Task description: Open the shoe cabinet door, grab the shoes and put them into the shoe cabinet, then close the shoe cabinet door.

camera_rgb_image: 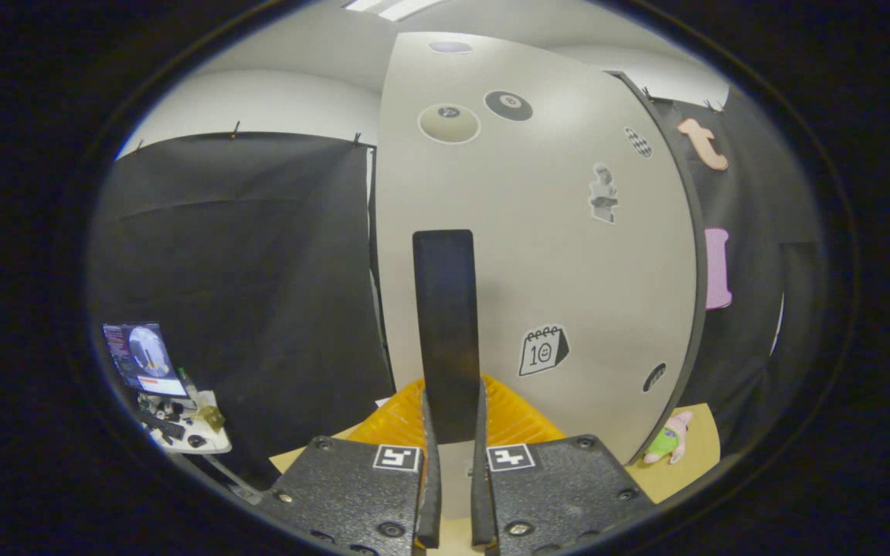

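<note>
In the gripper view, the gripper (453, 463) has its two fingers drawn in to a narrow gap, and the lower end of a tall dark handle (446, 332) stands in that gap; both fingers (427, 479) appear to press on its sides, so the gripper looks clamped on the handle. The handle runs upright on the pale shoe cabinet door (538, 255), which rises straight ahead of the fingers. The door carries several stickers: two billiard-ball rounds near its top, a small figure and a checkered oval toward its far edge, and a calendar sticker (542, 350) just beside the handle low down. Whether the door is shut or ajar cannot be told from here. Just behind the handle's foot, beyond the fingertips, lies an orange ribbed mat (514, 417) on a tan floor. Further off past the door's lower edge sits a small pink and green plush toy (669, 440). Well apart on the other side, against the black cloth wall, a small white table (198, 440) bears a lit monitor (142, 359) and some clutter.
</note>
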